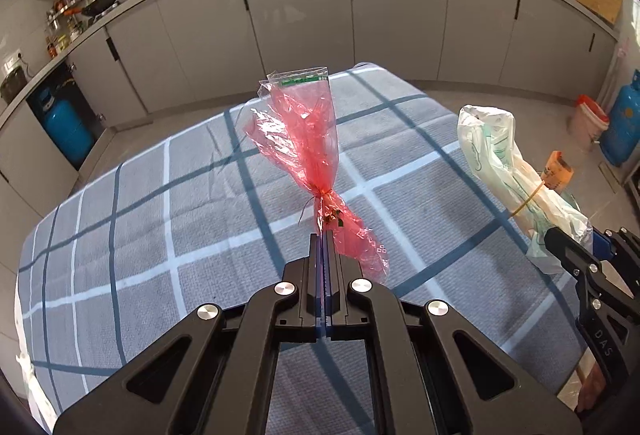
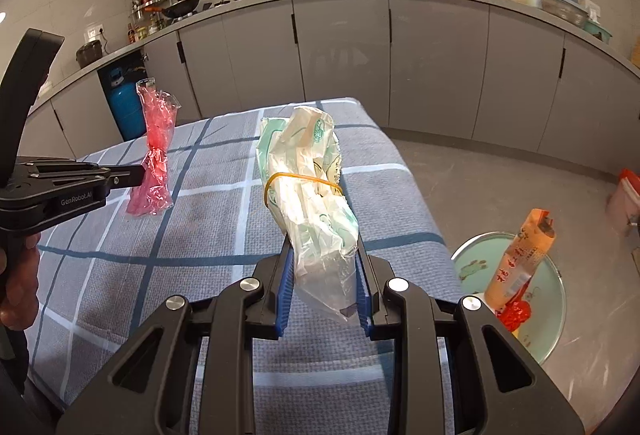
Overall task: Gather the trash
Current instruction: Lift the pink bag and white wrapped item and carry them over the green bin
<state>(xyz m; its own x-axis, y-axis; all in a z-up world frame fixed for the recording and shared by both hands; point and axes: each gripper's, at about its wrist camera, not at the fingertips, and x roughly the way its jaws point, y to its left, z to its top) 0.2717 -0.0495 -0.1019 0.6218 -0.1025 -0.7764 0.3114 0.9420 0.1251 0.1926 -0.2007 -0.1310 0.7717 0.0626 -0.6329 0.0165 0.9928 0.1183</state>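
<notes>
Since both pieces of trash hang clear above the bench (image 1: 120, 235) with its grey checked cloth, the likeliest reading is that they are being carried off it toward the round pale-green bin (image 2: 552, 319), which stands on the floor just beyond the bench's right edge and already holds an orange packet (image 2: 524, 255) and something red. No other rubbish shows on the bare stretch of cloth that these views take in. The white-and-green plastic bag (image 2: 308, 191), bound round its middle by a yellow rubber band (image 2: 304, 177), is the bigger bundle; it stands up and away from the right gripper (image 2: 324, 275), whose fingers (image 2: 282, 295) are clenched on its lower end, one on each flank, with the clear tail of the plastic trailing back between them. The smaller red cellophane wrapper (image 1: 308, 151) is held by the left gripper (image 1: 322, 235), fingers pressed fully together on the pinched waist where a thin tie gathers it, so its larger flare rises ahead of the tips and a short tail droops to their right. Whether the pads bite the tie itself or only the film beside it is hard to tell.
</notes>
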